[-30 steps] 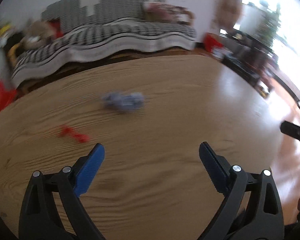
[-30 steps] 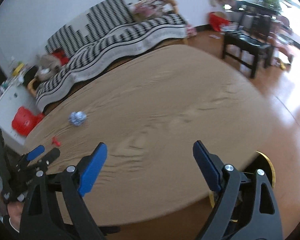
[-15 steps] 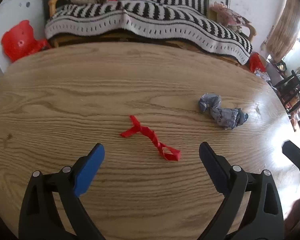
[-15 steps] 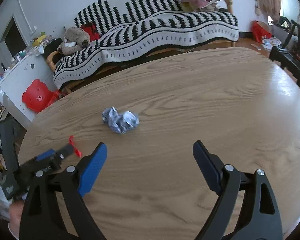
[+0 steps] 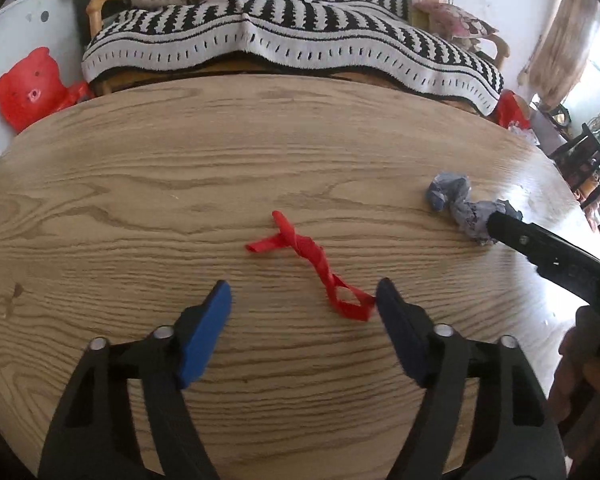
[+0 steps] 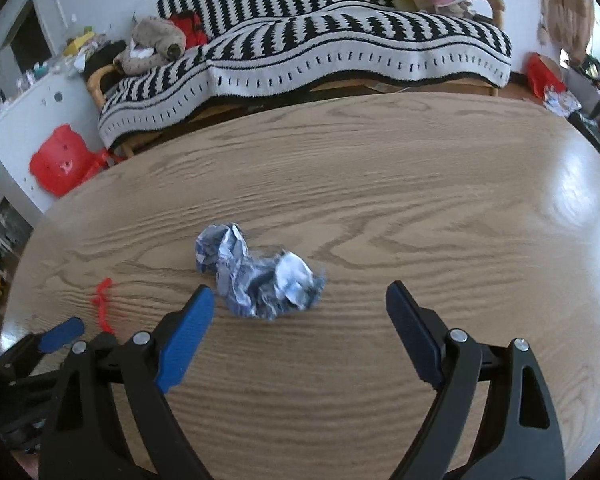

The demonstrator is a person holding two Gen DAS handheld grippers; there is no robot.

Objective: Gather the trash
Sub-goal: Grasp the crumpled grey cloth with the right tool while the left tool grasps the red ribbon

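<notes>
A twisted red strip of trash (image 5: 312,264) lies on the wooden table (image 5: 180,184); its near loop is just ahead of my left gripper (image 5: 302,300), which is open and empty. A crumpled blue-and-white paper wad (image 6: 256,272) lies just ahead of my right gripper (image 6: 300,304), which is open and empty. The wad also shows in the left wrist view (image 5: 464,208), with the right gripper's finger beside it. The red strip shows at the left of the right wrist view (image 6: 102,300).
A sofa with a black-and-white striped blanket (image 5: 292,40) stands behind the table. A red bear-shaped stool (image 5: 28,88) sits at the left by a white cabinet. Dark chairs (image 5: 580,168) stand at the right.
Both grippers have moved forward and down toward the table. The red strip is now close to the left fingers, the paper wad close to the right fingers. The left jaws are narrower.
</notes>
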